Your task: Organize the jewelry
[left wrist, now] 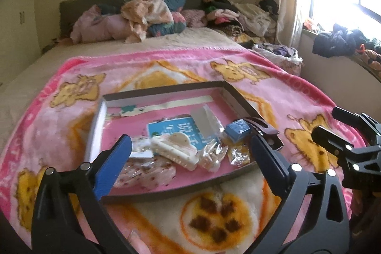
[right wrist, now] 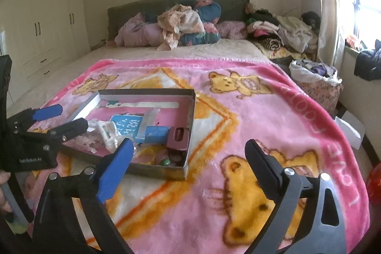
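Observation:
A shallow grey box tray (left wrist: 164,88) with a pink floor lies on the pink bear blanket. In it are a white claw hair clip (left wrist: 175,149), a blue printed card (left wrist: 183,132), a small blue box (left wrist: 238,130) and several clear packets (left wrist: 212,155). My left gripper (left wrist: 190,138) hangs open over the tray's near side, with nothing between its fingers. In the right wrist view an open maroon case (right wrist: 178,137) stands in the tray's (right wrist: 147,92) near right corner. My right gripper (right wrist: 190,144) is open and empty, above the blanket just right of the tray. The left gripper (right wrist: 63,117) shows at the left.
The blanket (right wrist: 262,111) covers the near half of a bed. Pillows and heaped clothes (right wrist: 185,25) fill the headboard end. A stuffed bag (right wrist: 314,85) sits at the bed's right side under the window. Wardrobes (right wrist: 42,27) line the left wall.

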Motion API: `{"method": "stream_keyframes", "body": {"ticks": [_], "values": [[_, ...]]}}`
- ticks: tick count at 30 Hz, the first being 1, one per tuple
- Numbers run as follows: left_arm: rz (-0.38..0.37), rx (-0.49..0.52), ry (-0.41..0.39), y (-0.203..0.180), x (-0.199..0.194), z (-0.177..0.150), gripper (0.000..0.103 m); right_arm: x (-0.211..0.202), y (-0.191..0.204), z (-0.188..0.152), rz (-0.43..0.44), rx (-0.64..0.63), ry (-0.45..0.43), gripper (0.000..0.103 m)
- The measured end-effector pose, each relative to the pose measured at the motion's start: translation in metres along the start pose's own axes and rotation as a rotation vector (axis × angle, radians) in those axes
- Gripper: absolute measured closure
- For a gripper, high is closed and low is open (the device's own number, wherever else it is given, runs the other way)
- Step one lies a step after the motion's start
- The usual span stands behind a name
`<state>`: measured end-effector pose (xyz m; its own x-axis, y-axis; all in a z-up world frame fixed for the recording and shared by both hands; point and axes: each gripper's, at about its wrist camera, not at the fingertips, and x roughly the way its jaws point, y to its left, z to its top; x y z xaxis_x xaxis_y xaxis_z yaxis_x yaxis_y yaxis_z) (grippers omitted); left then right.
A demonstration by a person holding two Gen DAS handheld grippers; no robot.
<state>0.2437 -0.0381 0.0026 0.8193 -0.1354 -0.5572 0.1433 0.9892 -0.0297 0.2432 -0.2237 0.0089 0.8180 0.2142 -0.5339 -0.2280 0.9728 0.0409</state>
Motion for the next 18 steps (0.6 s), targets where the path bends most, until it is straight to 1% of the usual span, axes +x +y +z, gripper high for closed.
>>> {"method": "stream_keyframes", "body": {"ticks": [7,12,18], "values": [[0.026,-0.025,-0.039,0.009,-0.035,-0.008,0.012,-0.025,0.011,-0.009,0.001,0.016,-0.041,0.007],[0.031,-0.043,-0.053,0.014,-0.052,-0.015,0.012,-0.043,0.022,-0.015,0.002,0.011,-0.072,0.007],[0.045,-0.048,-0.071,0.018,-0.071,-0.03,0.012,-0.06,0.038,-0.024,0.0,-0.024,-0.104,0.007]]}}
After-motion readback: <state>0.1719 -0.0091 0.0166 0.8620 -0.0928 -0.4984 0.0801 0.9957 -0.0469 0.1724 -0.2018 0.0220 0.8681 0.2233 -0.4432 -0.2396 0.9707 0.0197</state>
